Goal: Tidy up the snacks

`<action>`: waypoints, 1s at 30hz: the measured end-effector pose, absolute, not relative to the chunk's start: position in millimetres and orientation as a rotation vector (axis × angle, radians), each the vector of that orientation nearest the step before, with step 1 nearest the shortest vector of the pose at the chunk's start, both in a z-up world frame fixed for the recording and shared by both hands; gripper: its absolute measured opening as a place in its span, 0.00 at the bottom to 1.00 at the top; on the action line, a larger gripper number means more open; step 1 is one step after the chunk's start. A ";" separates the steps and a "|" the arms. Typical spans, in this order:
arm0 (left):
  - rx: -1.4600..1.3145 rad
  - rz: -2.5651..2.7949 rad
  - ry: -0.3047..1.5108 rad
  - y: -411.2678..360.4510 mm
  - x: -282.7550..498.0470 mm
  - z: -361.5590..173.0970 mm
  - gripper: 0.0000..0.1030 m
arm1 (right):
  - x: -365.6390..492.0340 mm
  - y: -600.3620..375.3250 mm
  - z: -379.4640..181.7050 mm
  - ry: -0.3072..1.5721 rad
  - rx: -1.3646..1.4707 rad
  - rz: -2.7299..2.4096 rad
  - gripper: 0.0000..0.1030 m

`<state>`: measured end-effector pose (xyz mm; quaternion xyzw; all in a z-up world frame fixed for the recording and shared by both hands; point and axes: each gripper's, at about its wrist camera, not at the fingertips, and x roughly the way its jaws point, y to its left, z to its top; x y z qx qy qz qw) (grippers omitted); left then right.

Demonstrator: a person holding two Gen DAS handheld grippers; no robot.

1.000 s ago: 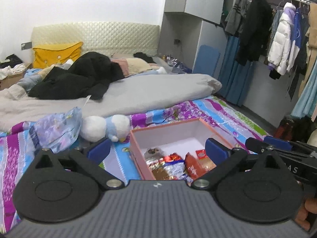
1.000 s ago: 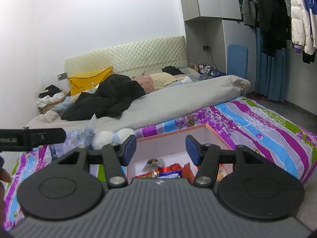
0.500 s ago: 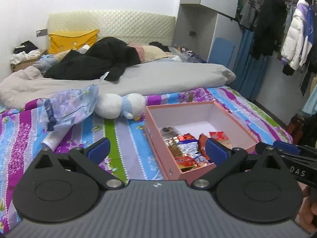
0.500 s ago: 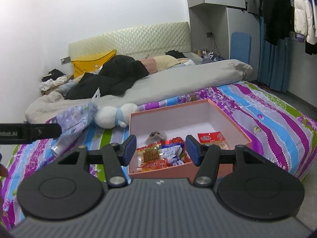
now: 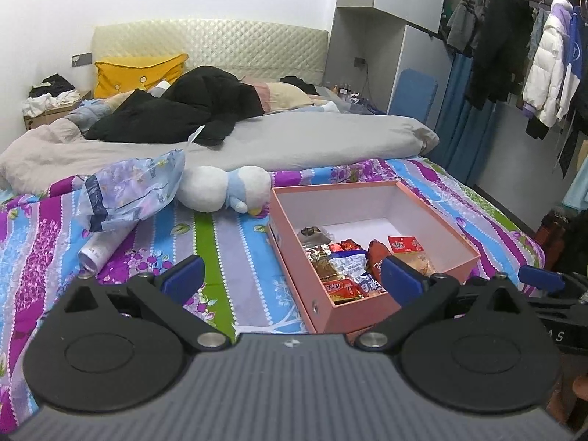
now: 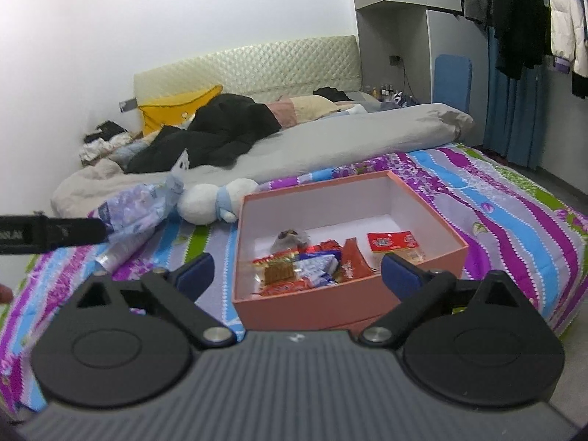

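Pink box (image 6: 345,307) near bed edge (image 6: 566,316) — striped sheet (image 5: 235,257) beside

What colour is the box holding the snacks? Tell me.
The box is salmon pink outside and white inside, clearest in the right wrist view.

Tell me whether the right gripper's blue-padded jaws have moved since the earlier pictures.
Yes. The right gripper has just been opening; its jaws, empty, now span the width of the pink cardboard box.

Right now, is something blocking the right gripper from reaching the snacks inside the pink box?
Nothing visible does. The right gripper, jaws just opened and empty, faces the snacks; only the near wall of the lidless pink box lies between.
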<state>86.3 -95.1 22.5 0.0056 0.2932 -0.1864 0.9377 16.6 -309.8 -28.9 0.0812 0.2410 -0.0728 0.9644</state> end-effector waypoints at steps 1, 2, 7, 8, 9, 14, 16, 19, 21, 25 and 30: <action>0.009 -0.383 0.600 -94.2 85.1 20.6 1.00 | 14.7 -310.3 -30.0 0.484 0.164 -0.148 0.96; 0.010 -0.382 0.601 -93.5 83.8 19.6 1.00 | 13.3 -311.3 -31.3 0.480 0.164 -0.151 0.96; -0.006 -0.388 0.615 -91.6 80.3 10.6 1.00 | 11.3 -315.3 -35.3 0.491 0.176 -0.162 0.96; -0.008 -0.388 0.615 -91.4 80.5 9.2 1.00 | 11.5 -315.6 -36.0 0.489 0.176 -0.164 0.96; -0.008 -0.384 0.617 -91.3 79.6 8.0 1.00 | 12.2 -315.8 -36.5 0.488 0.176 -0.170 0.96; -0.011 -0.391 0.622 -91.2 82.2 3.8 1.00 | 14.2 -317.5 -37.3 0.484 0.184 -0.163 0.96; -0.011 -0.403 0.618 -91.7 83.2 2.8 1.00 | 14.7 -317.3 -37.4 0.482 0.185 -0.171 0.96; -0.009 -0.406 0.612 -92.2 85.8 2.4 1.00 | 14.6 -318.6 -37.8 0.483 0.194 -0.166 0.96; -0.007 -0.410 0.613 -93.4 86.2 1.5 1.00 | 14.4 -318.6 -37.3 0.480 0.190 -0.167 0.96; -0.003 -0.423 0.614 -96.1 86.7 1.2 1.00 | 13.9 -320.7 -36.1 0.477 0.182 -0.174 0.96; 0.007 -0.424 0.614 -98.6 87.2 3.0 1.00 | 13.9 -323.5 -34.2 0.473 0.174 -0.180 0.96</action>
